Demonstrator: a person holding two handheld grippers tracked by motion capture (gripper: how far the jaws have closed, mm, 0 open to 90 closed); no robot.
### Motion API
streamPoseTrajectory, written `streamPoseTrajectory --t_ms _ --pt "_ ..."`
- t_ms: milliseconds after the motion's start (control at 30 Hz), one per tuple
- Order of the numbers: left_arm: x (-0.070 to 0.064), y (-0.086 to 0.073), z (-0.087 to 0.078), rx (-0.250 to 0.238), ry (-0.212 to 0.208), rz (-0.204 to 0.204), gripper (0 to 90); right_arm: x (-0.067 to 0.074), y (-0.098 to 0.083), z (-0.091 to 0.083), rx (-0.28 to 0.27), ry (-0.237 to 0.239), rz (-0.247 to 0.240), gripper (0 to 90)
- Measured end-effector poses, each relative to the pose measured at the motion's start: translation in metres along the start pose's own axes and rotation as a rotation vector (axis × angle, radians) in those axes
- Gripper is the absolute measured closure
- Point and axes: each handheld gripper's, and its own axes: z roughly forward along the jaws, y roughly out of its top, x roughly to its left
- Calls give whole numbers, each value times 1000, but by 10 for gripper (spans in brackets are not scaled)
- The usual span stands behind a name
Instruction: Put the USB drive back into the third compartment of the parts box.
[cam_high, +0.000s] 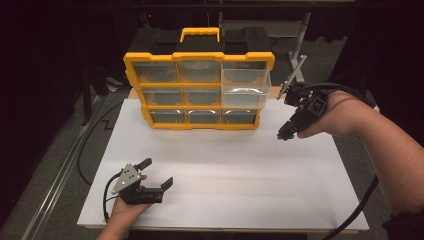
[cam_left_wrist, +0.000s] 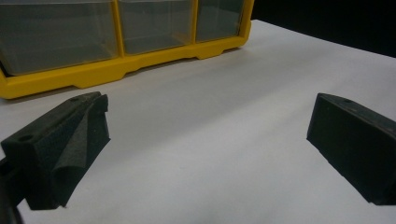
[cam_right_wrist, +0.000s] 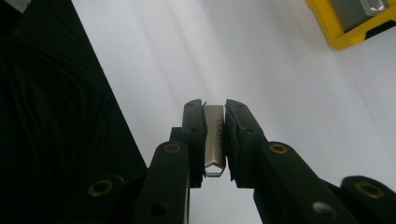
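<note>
Our right tongs (cam_right_wrist: 215, 140), above the desk's (cam_high: 225, 165) right edge, pinch a small metal piece (cam_right_wrist: 215, 140). Our left tongs (cam_high: 156, 174), spread and holding nothing, rest near its front-left corner. Yellow drawer organiser (cam_high: 200, 75) at the back edge.

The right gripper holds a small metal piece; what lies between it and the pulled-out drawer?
Nothing: in the high view, bare white table separates the right gripper from the drawer.

Organizer (cam_high: 199, 80) (drawer (cam_high: 246, 88) out) blocks rear; front free.

The drawer organizer (cam_high: 200, 80) stands at the back of the table (cam_high: 225, 170), one drawer (cam_high: 246, 89) pulled out.
</note>
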Motion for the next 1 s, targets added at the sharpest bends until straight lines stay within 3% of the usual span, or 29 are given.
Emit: streamPoseTrajectory --t_ms 1000 --pt "-2 1 -2 -9 -23 4 2 2 30 -62 -19 -38 -8 801"
